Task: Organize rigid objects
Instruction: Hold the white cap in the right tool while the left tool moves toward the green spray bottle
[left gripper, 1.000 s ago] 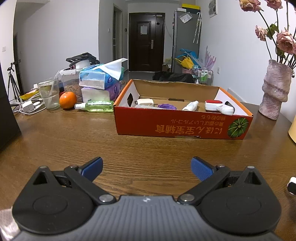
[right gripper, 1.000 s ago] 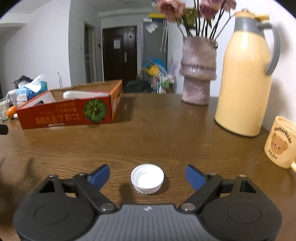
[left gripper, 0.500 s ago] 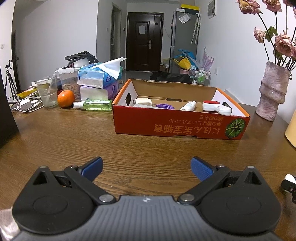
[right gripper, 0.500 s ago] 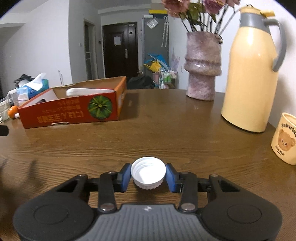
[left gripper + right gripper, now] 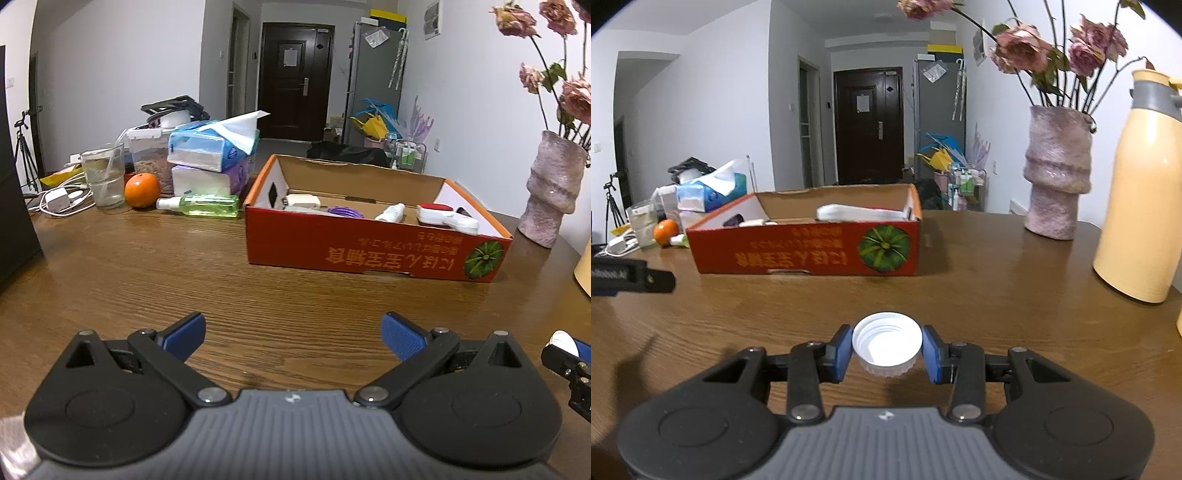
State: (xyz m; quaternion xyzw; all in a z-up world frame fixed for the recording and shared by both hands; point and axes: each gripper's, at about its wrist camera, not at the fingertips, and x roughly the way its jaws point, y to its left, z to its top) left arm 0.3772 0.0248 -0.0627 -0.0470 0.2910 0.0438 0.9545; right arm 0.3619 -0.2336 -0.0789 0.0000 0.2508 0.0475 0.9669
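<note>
My right gripper [image 5: 886, 350] is shut on a white bottle cap [image 5: 886, 341], open side up, held above the wooden table [image 5: 997, 314]. The cap also shows at the right edge of the left wrist view [image 5: 563, 343]. An orange cardboard box [image 5: 812, 254] stands ahead and left of it, with several small items inside: a white charger [image 5: 303, 201], a purple coil [image 5: 345, 212], a small white bottle [image 5: 391, 212] and a red-and-white device [image 5: 443, 218]. My left gripper [image 5: 293, 334] is open and empty over the table, in front of the box [image 5: 369, 251].
A pink vase [image 5: 1056, 192] with flowers, a yellow thermos jug [image 5: 1141, 206] stand to the right. Left of the box are tissue packs [image 5: 210, 158], a green spray bottle [image 5: 203, 205], an orange [image 5: 142, 190], a glass [image 5: 103, 177] and chargers with cables [image 5: 59, 199].
My right gripper shut on the white cap, then lifted it and moved toward the box. My left gripper stayed open and drifted slightly left.
</note>
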